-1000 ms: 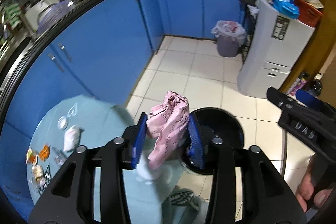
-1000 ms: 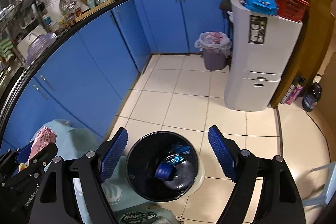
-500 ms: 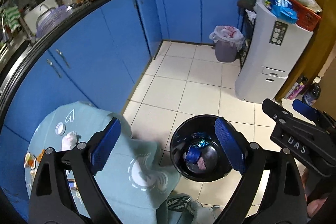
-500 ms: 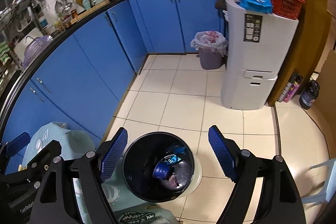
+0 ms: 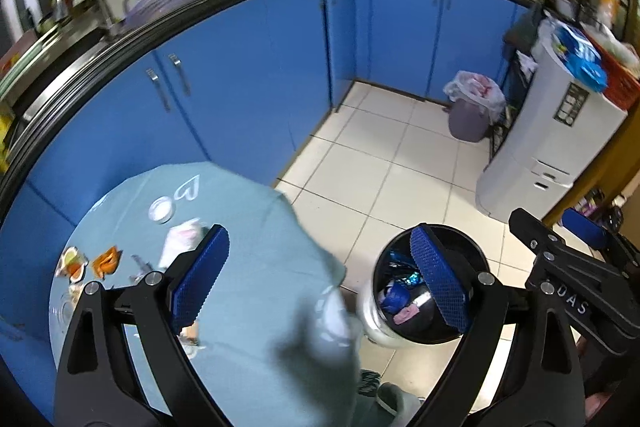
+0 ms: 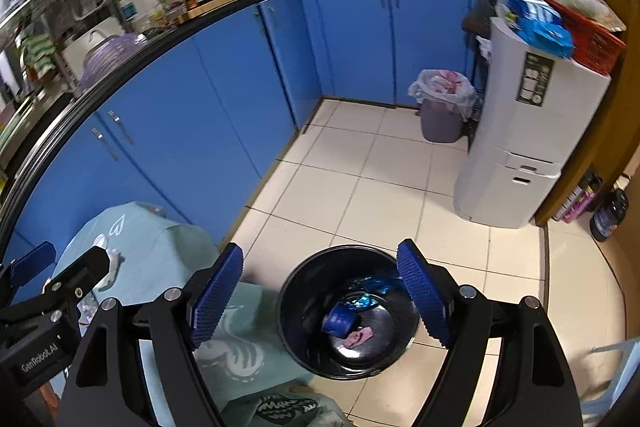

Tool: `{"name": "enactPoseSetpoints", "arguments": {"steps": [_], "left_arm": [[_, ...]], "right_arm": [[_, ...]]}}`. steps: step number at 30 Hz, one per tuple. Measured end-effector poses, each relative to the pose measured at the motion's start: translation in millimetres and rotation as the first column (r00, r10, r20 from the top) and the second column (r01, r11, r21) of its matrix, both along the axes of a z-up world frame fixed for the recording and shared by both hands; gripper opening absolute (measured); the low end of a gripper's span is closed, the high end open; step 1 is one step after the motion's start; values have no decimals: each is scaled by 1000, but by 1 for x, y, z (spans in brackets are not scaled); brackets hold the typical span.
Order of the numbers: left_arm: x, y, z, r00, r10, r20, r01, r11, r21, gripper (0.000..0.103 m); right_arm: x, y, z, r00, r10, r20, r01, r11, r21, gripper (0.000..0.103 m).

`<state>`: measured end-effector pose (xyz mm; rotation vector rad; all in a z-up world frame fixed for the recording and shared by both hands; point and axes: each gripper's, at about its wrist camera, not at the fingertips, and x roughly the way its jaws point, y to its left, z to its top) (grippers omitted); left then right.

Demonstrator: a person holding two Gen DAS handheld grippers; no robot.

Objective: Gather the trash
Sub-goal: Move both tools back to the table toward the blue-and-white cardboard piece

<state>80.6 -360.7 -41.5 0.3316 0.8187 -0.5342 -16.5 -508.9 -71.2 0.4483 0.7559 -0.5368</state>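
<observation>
A black trash bin (image 5: 472,259) (image 6: 312,267) stands on the tiled floor beside a table with a teal cloth (image 5: 256,267) (image 6: 160,251). The bin holds a pink wrapper (image 5: 405,314) (image 6: 358,338), a blue cup (image 6: 338,319) and shiny blue foil (image 6: 366,287). My left gripper (image 5: 320,283) is open and empty above the table's right edge. My right gripper (image 6: 320,301) is open and empty above the bin. On the table lie a crumpled white wrapper (image 5: 180,241), orange peel scraps (image 5: 105,261) and a small white lid (image 5: 162,209).
Blue kitchen cabinets (image 5: 248,75) run along the left and back. A second bin lined with a plastic bag (image 6: 442,107) stands in the far corner. A white appliance (image 6: 520,147) stands at the right, with bottles (image 6: 608,213) on the floor beside it.
My left gripper opened and the pink wrapper dropped into the black bin. The left gripper then swung left, from over the bin toward the table. The right gripper stayed open above the bin.
</observation>
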Motion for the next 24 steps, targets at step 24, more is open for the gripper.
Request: {"name": "enactPoseSetpoints", "arguments": {"steps": [24], "left_arm": [[45, 184, -10, 947, 319, -46, -321, 945, -58, 91]], "right_arm": [[78, 150, 3, 953, 301, -43, -303, 951, -56, 77]]}}
